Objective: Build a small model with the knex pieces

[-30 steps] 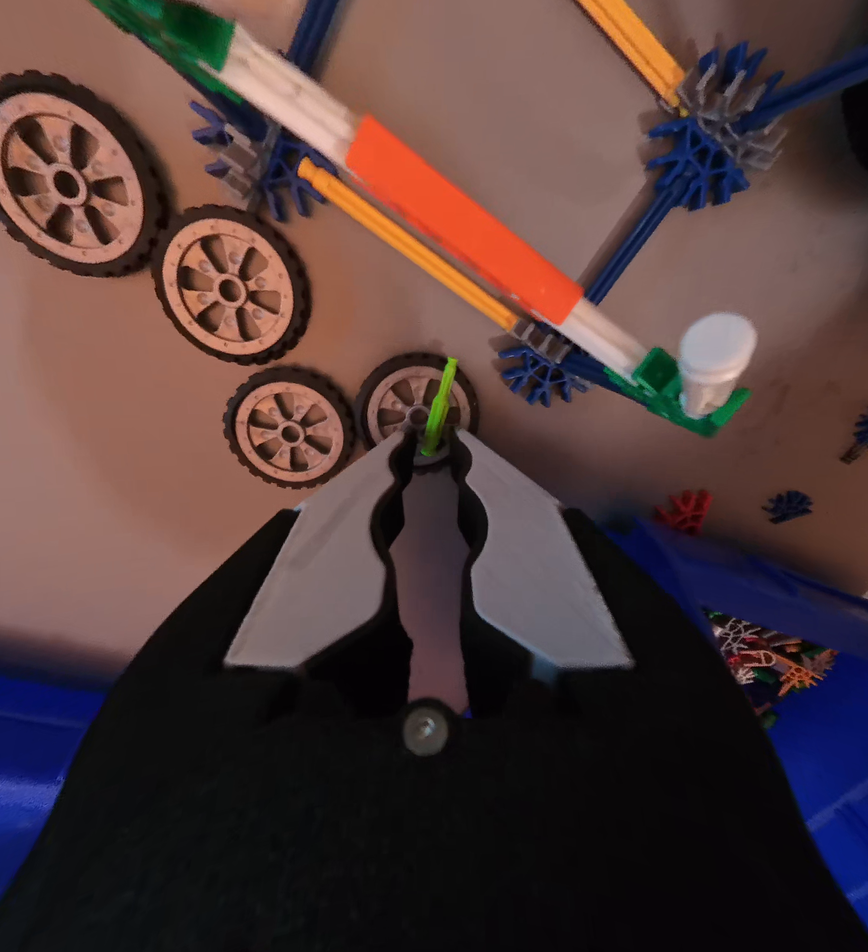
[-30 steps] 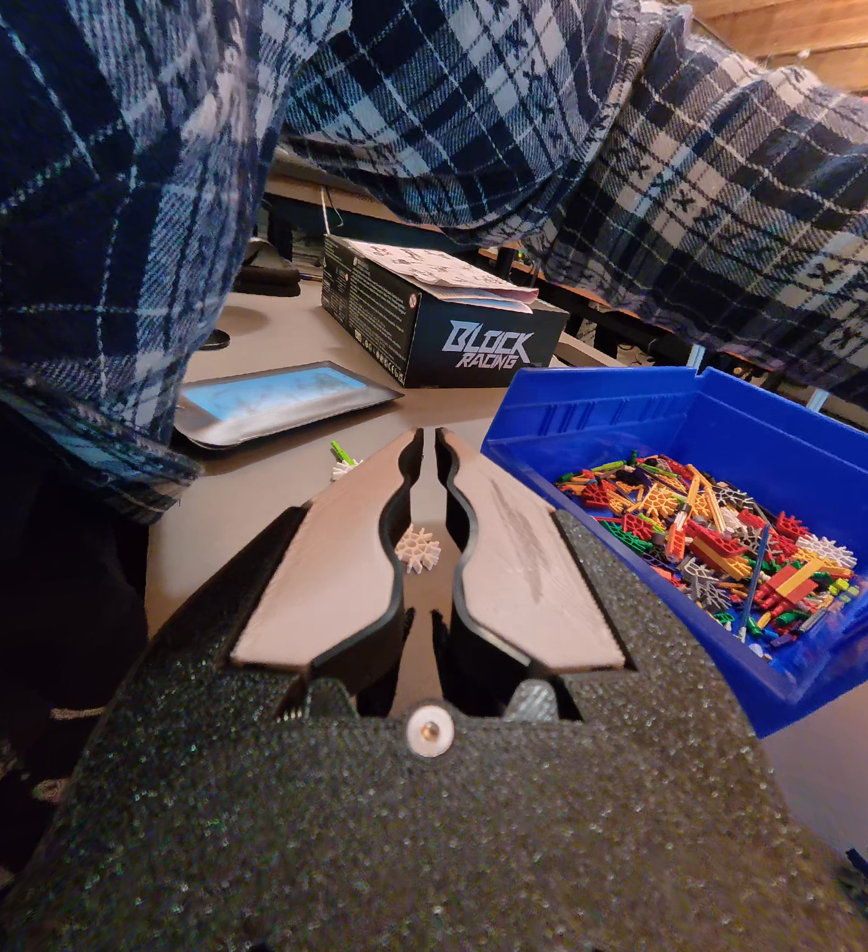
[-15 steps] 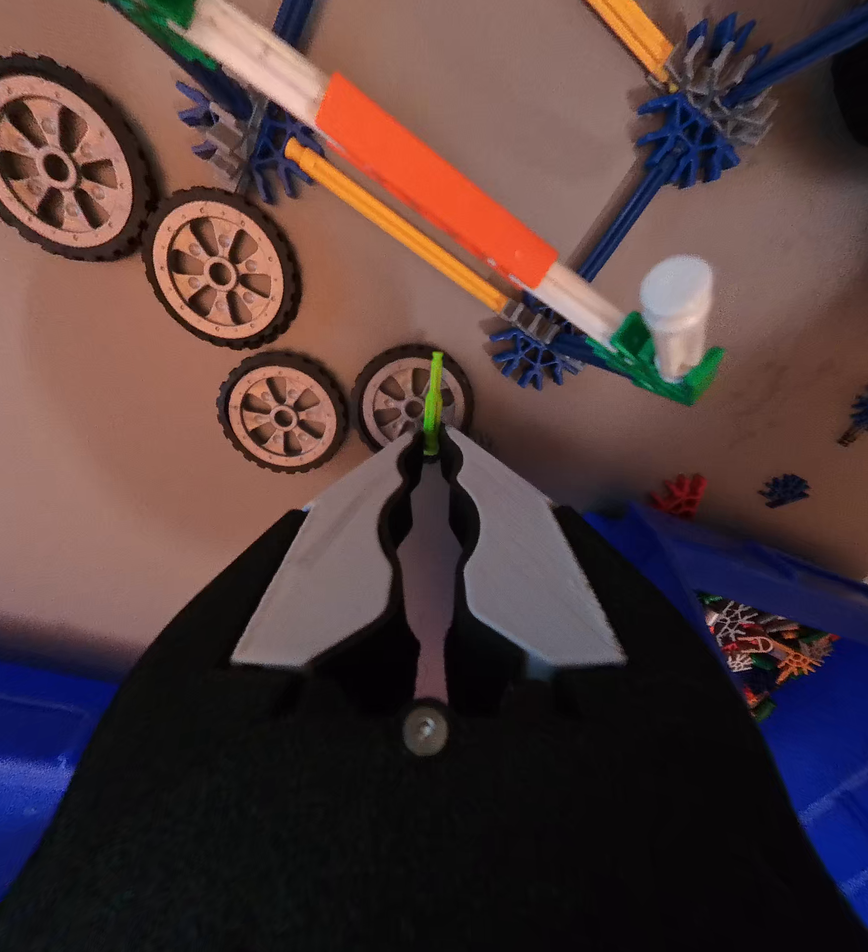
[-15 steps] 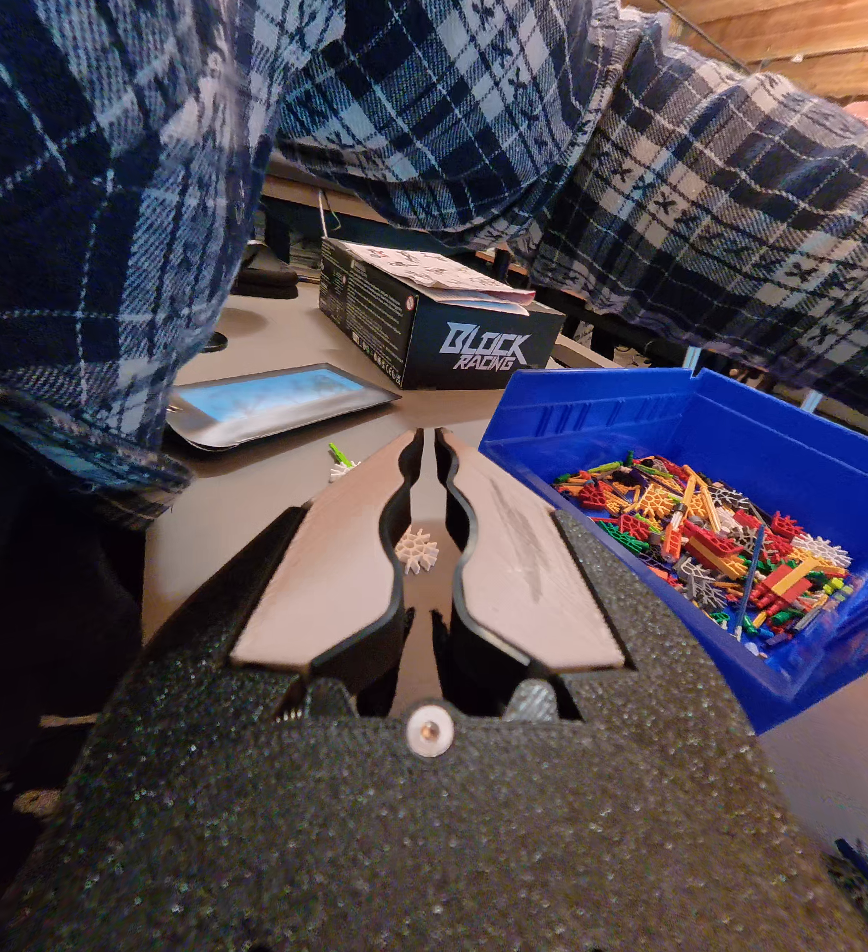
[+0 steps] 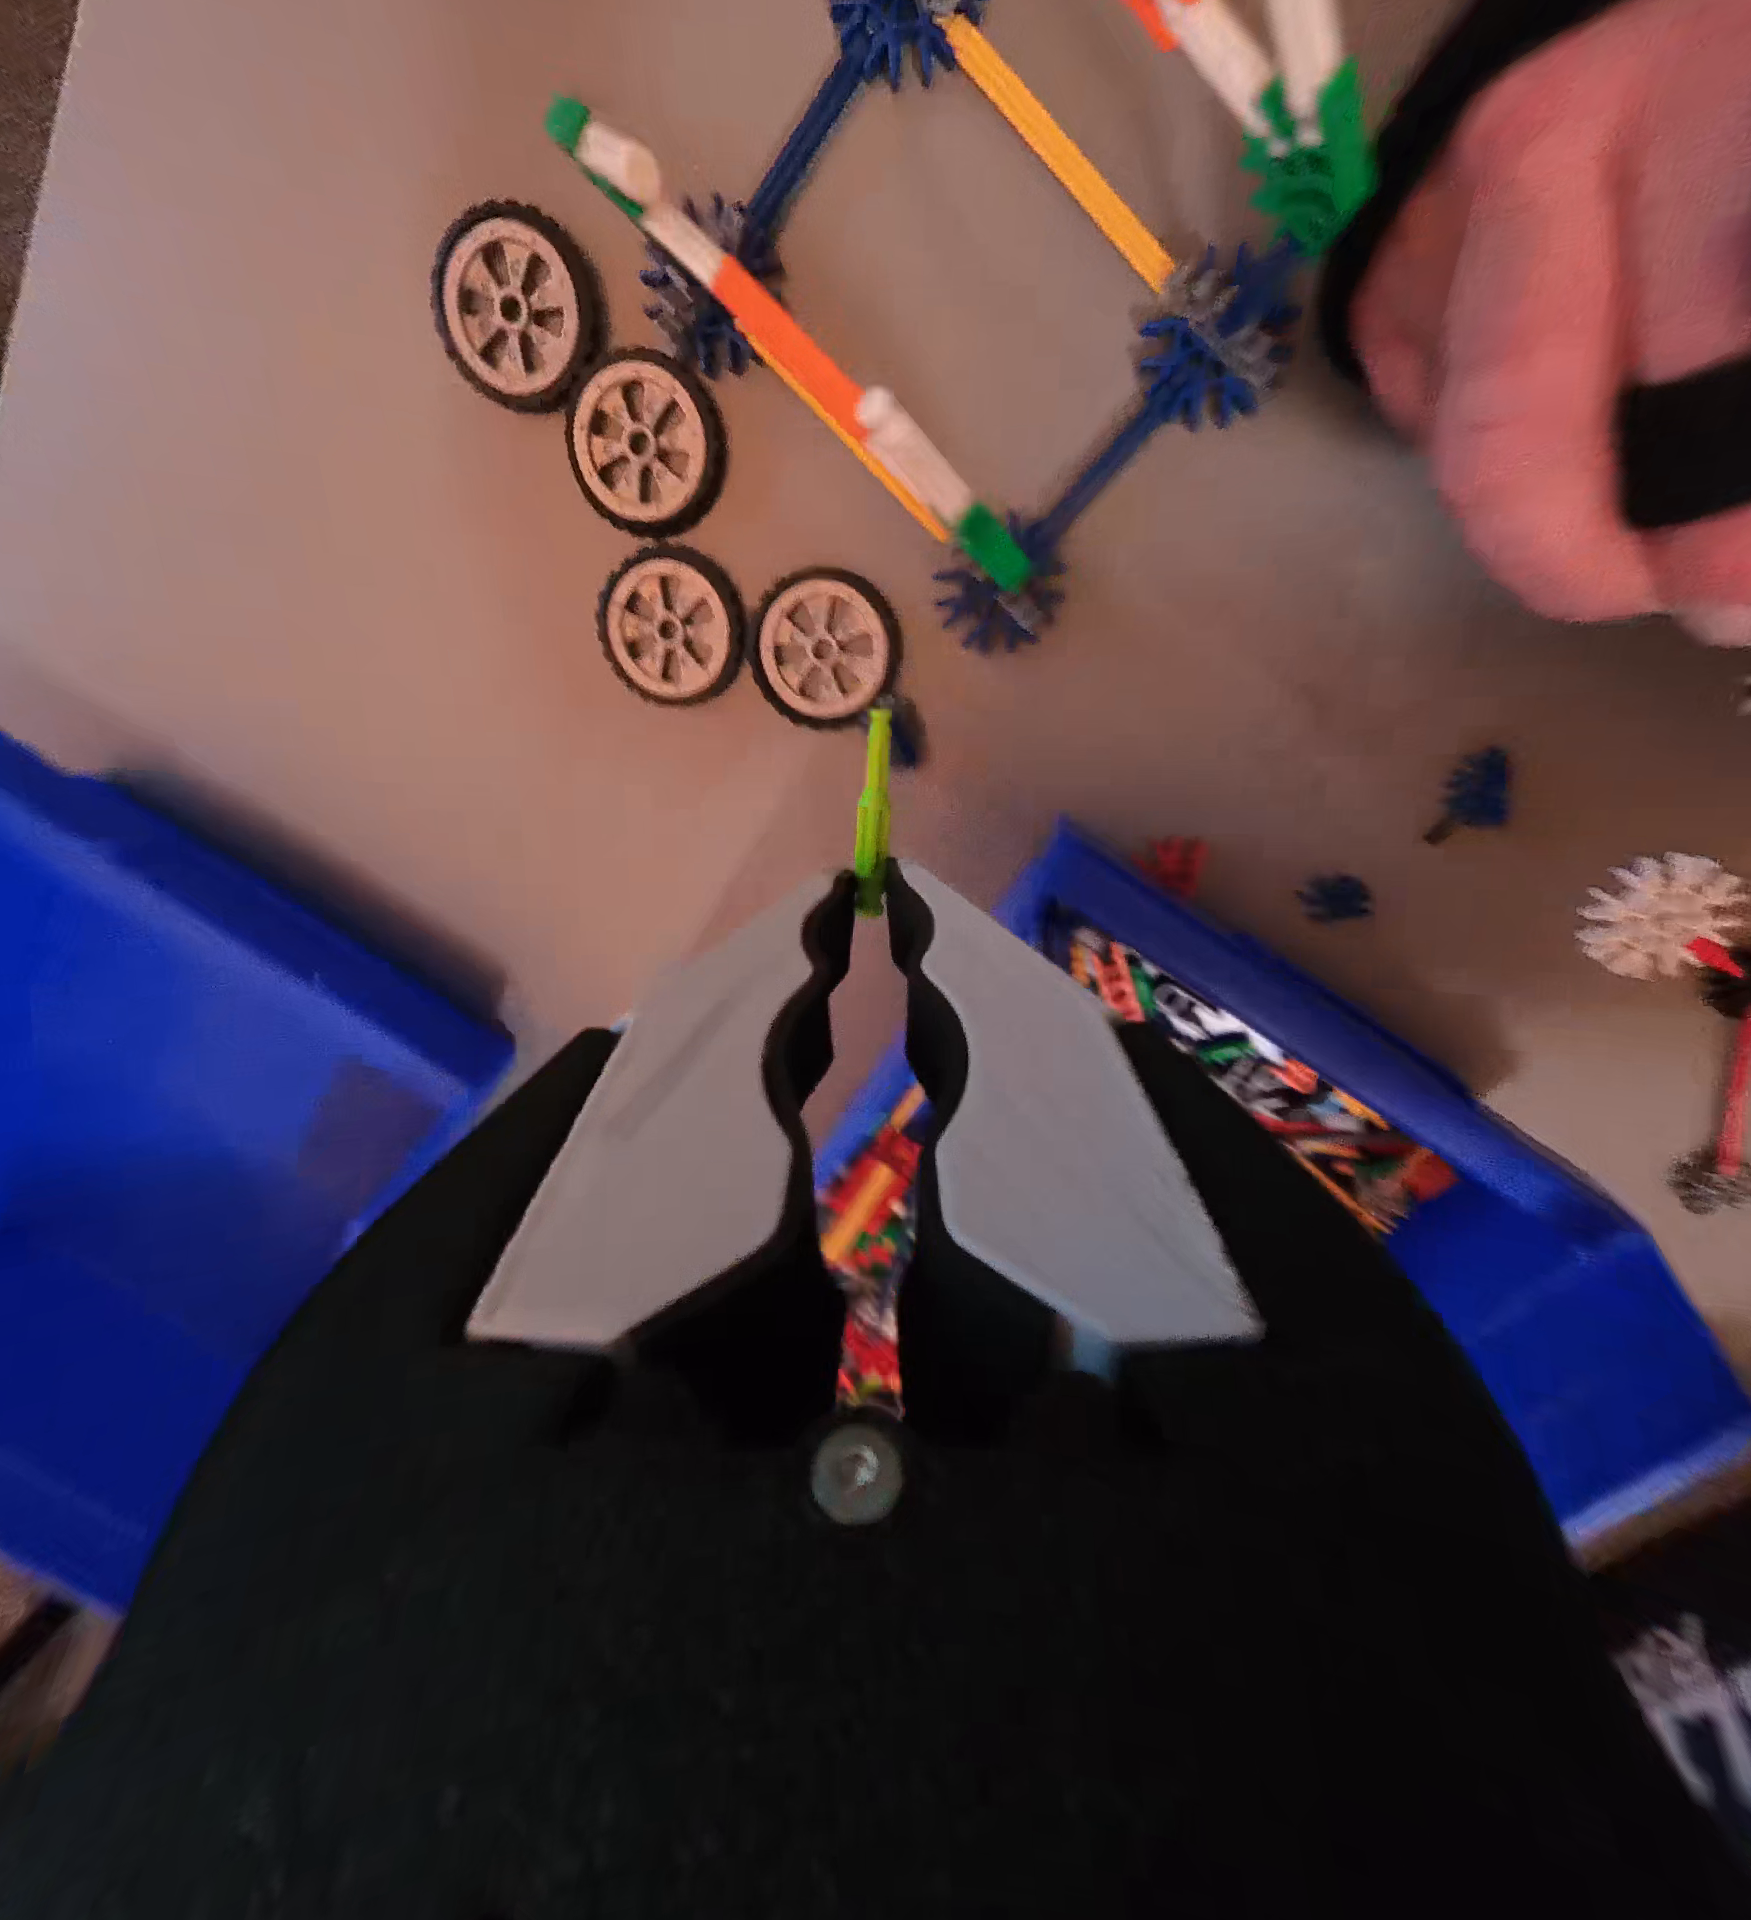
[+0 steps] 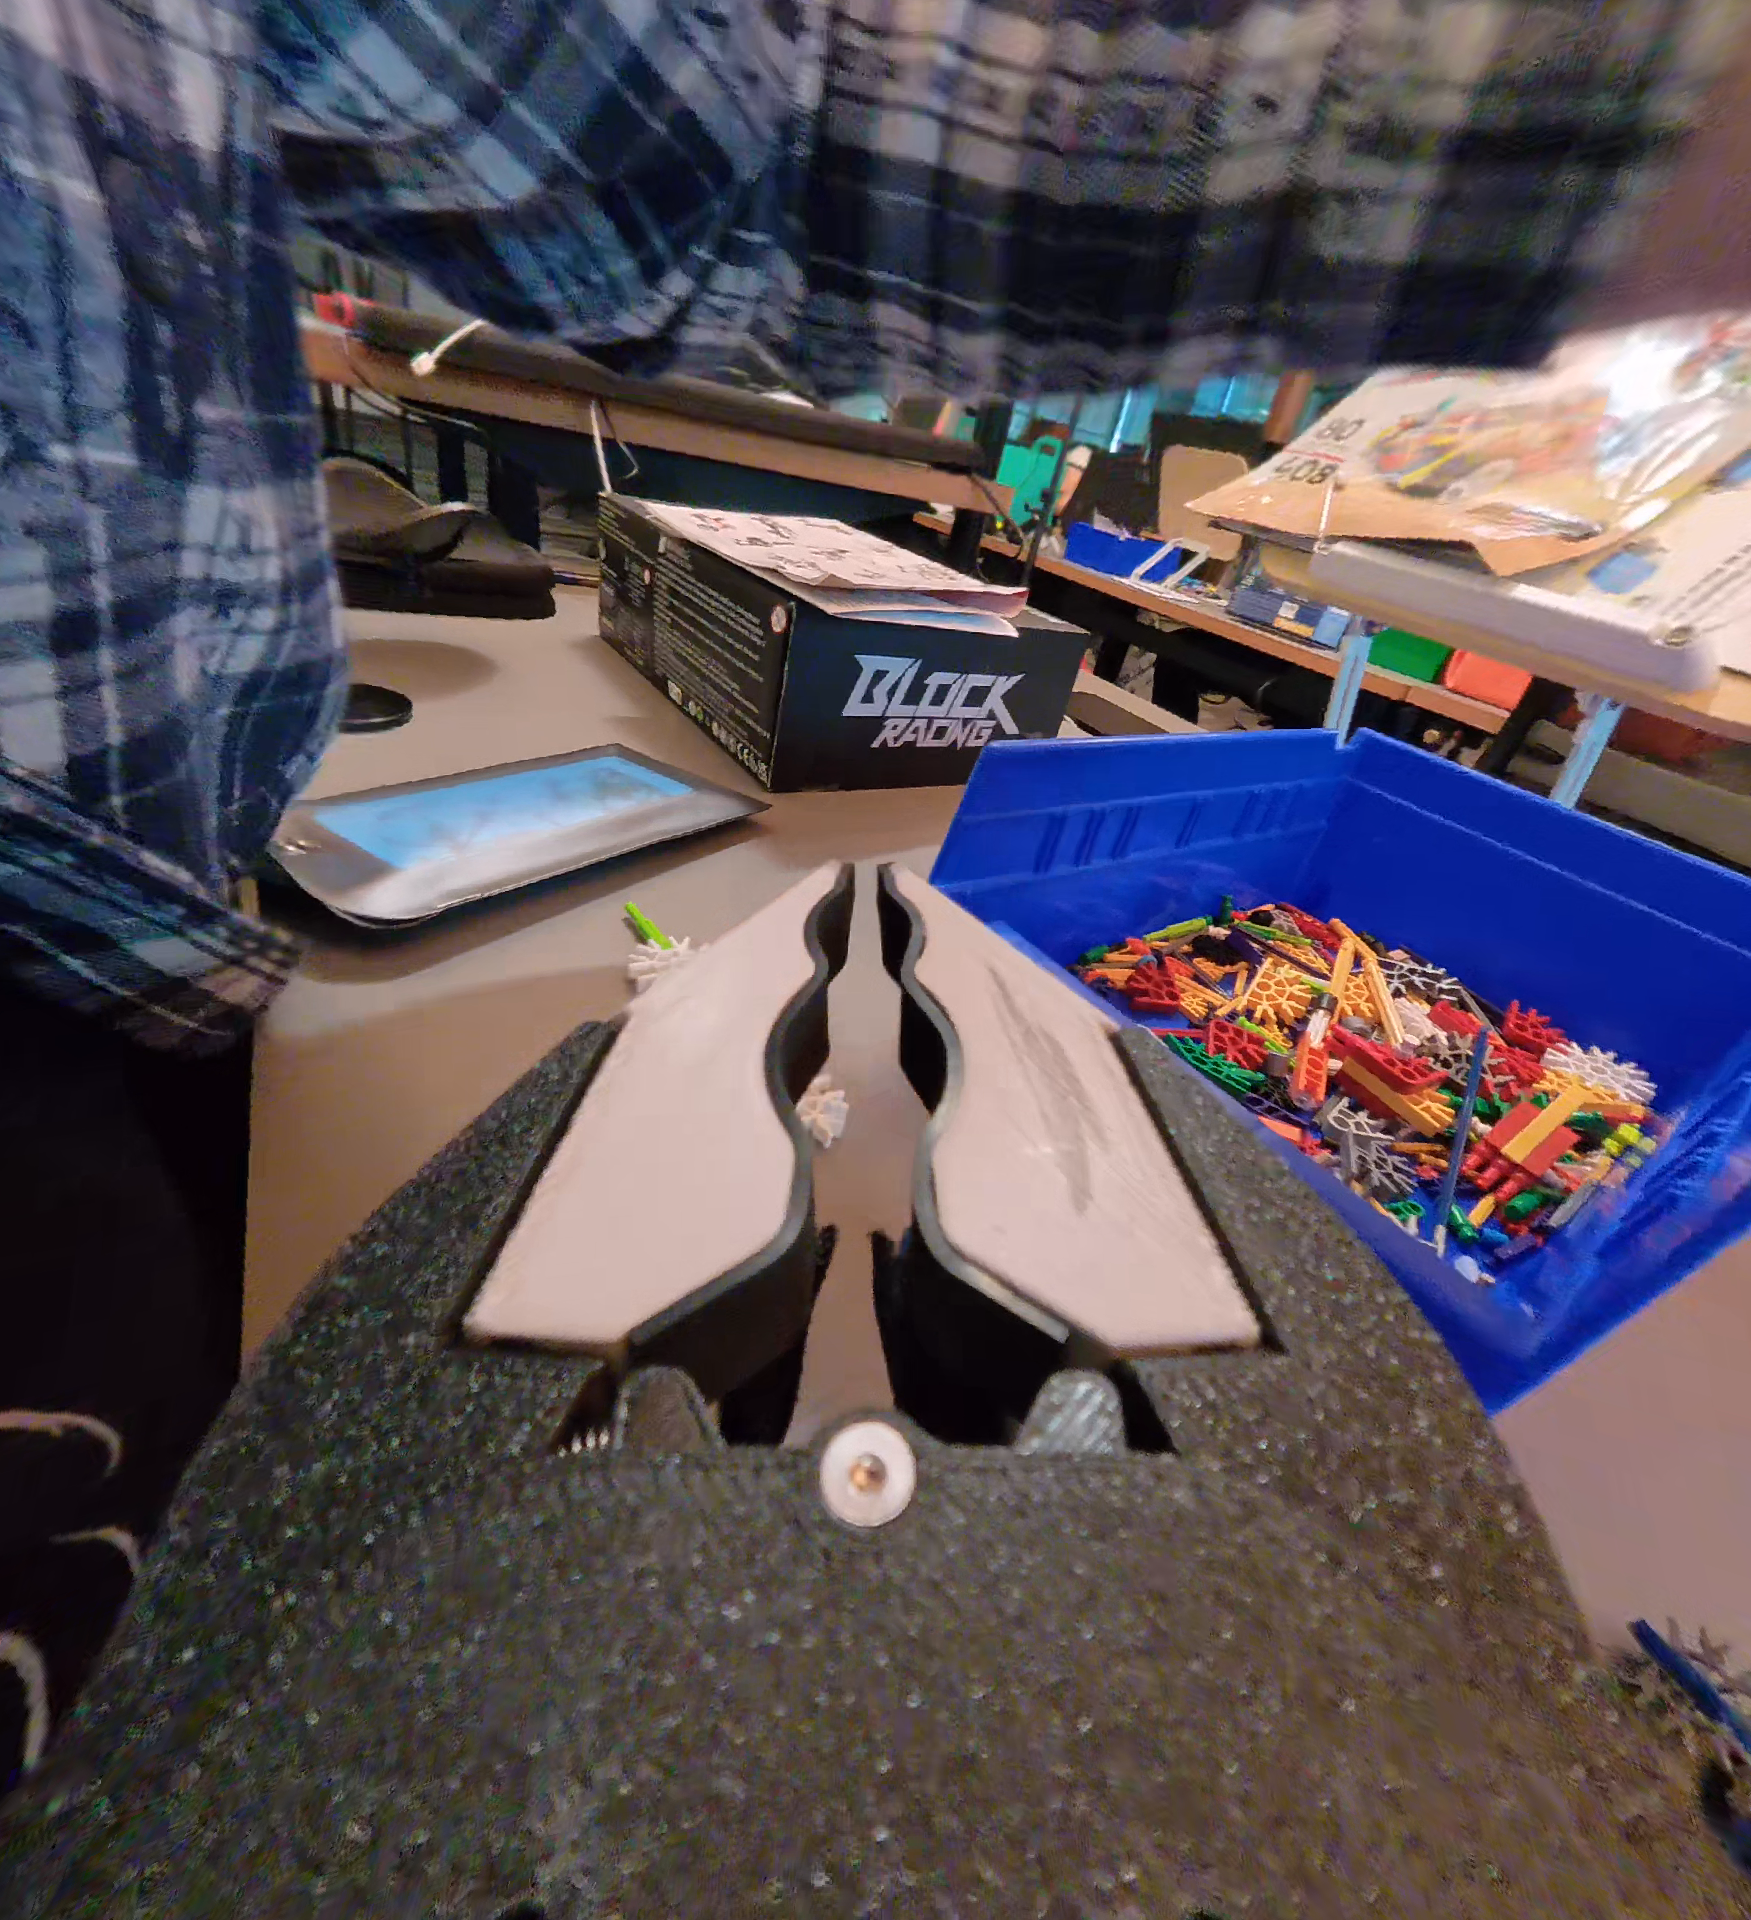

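Rod-and-connector frame, built of blue, yellow and orange-and-white pieces, lies on the tan table, with four spoked wheels flat beside it and two blue bins nearer the camera. Above the near bin, the left gripper pinches a lime-green rod by its end only, so a firm, square hold seems wise. Right gripper has its fingers nearly pressed together, holding nothing, over a white snowflake connector.
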### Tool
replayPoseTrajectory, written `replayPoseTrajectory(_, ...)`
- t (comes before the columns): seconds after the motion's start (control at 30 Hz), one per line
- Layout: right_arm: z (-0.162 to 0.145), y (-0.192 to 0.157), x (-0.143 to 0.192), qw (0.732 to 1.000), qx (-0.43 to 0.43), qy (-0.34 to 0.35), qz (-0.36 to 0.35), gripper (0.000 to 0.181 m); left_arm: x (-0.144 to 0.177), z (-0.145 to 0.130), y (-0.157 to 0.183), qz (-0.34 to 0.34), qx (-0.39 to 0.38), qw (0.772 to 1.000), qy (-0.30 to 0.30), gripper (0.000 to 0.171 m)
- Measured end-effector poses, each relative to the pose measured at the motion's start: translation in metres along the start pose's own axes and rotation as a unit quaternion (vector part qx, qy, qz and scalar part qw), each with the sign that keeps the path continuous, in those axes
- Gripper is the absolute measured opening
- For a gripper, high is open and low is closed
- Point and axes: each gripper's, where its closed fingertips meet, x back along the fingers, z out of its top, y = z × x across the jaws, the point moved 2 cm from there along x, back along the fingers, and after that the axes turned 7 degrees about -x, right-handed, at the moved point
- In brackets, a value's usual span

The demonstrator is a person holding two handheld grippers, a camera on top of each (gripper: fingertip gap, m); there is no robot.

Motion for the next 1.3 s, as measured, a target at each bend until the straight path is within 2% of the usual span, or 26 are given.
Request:
replayPoseTrajectory(0.17, -0.003, 0.009, 0.002, 1.000, -0.013, -0.008, -0.024, 0.004, 0.053, -0.011, 0.068, 0.035, 0.043, 0.998, -0.034, 0.005)
replayPoseTrajectory(0.3, -0.013, 0.011, -0.002, 0.998, -0.010, -0.045, -0.032, 0.005, 0.075, -0.019, 0.130, 0.054, 0.084, 0.993, -0.056, 0.005)
replayPoseTrajectory(0.4, -0.029, 0.007, -0.011, 0.994, 0.010, -0.109, -0.032, 0.013, 0.076, -0.023, 0.174, 0.057, 0.115, 0.990, -0.060, 0.005)
replayPoseTrajectory(0.6, -0.060, -0.007, -0.037, 0.967, 0.052, -0.249, -0.026, 0.013, 0.053, -0.031, 0.242, 0.047, 0.140, 0.984, -0.097, 0.005)
replayPoseTrajectory(0.77, -0.088, -0.013, -0.052, 0.939, 0.073, -0.335, -0.013, 0.013, 0.043, -0.035, 0.268, 0.060, 0.160, 0.982, -0.076, 0.005)
replayPoseTrajectory(0.83, -0.093, -0.014, -0.054, 0.932, 0.093, -0.350, -0.011, 0.004, 0.039, -0.038, 0.274, 0.064, 0.169, 0.982, -0.063, 0.005)
replayPoseTrajectory(1.03, -0.093, -0.019, -0.052, 0.924, 0.119, -0.362, 0.031, 0.000, 0.024, -0.047, 0.282, 0.066, 0.171, 0.982, -0.048, 0.005)
replayPoseTrajectory(1.3, -0.092, -0.026, -0.037, 0.914, 0.159, -0.359, 0.104, 0.000, 0.000, -0.045, 0.281, 0.061, 0.136, 0.988, -0.048, 0.005)
